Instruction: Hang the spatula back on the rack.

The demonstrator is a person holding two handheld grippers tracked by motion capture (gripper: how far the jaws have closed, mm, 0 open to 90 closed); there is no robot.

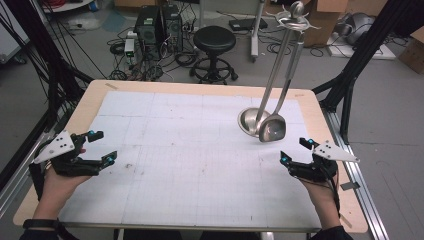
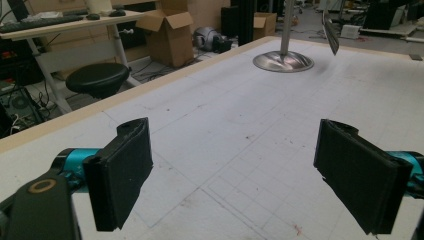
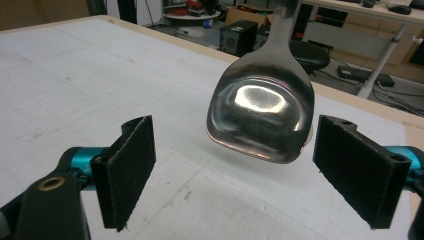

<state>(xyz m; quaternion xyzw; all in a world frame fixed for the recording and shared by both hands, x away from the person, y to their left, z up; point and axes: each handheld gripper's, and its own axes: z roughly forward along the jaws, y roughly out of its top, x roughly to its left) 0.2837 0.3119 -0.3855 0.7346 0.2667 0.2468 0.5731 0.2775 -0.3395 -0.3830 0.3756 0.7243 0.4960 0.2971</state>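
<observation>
A steel utensil stand rests its round base point(image 1: 248, 121) on the white grid mat point(image 1: 190, 165) at the right back; its pole rises to a hooked top point(image 1: 295, 17). From that top hangs a long steel spoon-like utensil, its head point(image 1: 272, 129) just above the mat. My right gripper point(image 1: 295, 151) is open in front of that head, a short way from it. In the right gripper view the shiny head point(image 3: 260, 112) hangs beyond the open gripper point(image 3: 235, 175). My left gripper point(image 1: 102, 147) is open at the mat's left edge, holding nothing. In the left gripper view the base point(image 2: 283, 61) stands far beyond the open gripper point(image 2: 232, 170).
The wooden table point(image 1: 90, 100) borders the mat on all sides. Behind it on the floor are a black stool point(image 1: 214, 40), computer towers point(image 1: 160, 25), cables and cardboard boxes. Black frame struts point(image 1: 350, 65) stand at both sides of the table.
</observation>
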